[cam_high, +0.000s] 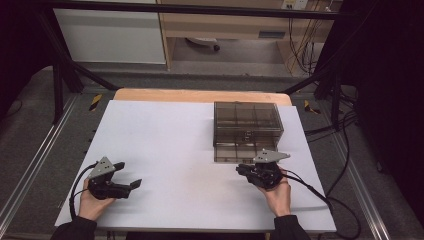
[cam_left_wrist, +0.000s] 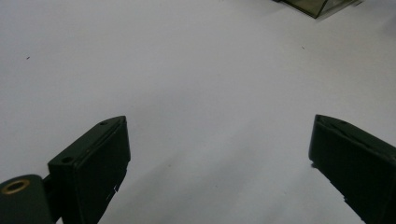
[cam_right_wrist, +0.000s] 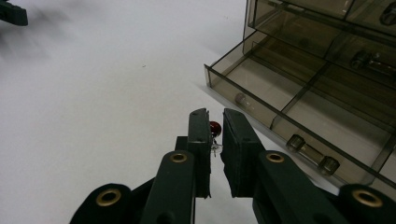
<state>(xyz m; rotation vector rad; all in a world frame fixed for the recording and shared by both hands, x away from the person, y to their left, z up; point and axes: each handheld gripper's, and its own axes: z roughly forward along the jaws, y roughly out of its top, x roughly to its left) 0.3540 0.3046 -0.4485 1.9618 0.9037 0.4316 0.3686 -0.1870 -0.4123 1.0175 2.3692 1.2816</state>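
Holding a small red bead-like item (cam_right_wrist: 215, 127) between its two black jaws, the right tool (cam_right_wrist: 214, 135) is closed down almost fully; the item sits at the jaw tips, with a thin bit of wire or lead showing just below it. What the item is exactly cannot be told at this size.

Right tool, high view (cam_high: 245, 169): it sits at the near right of the white worktop (cam_high: 165, 145), gripped by the person's right hand (cam_high: 277, 192), just in front of the smoky transparent drawer box (cam_high: 247, 122). The lowest drawer (cam_right_wrist: 299, 107) of that box is pulled out toward the person. It is split into compartments by partitions. Its front wall carries two small clear cylindrical knobs (cam_right_wrist: 312, 154), one near the left corner and one further right. The red item hangs just outside the drawer's front wall, over the worktop, not inside any compartment.

Left tool (cam_high: 127, 175): resting low over the near left of the worktop in the person's left hand (cam_high: 92, 200), well apart from the box. In the left gripper view (cam_left_wrist: 219, 154) its jaws stand wide apart with only bare white surface between them; nothing is held. A corner of the drawer box shows at the top right edge of that view.
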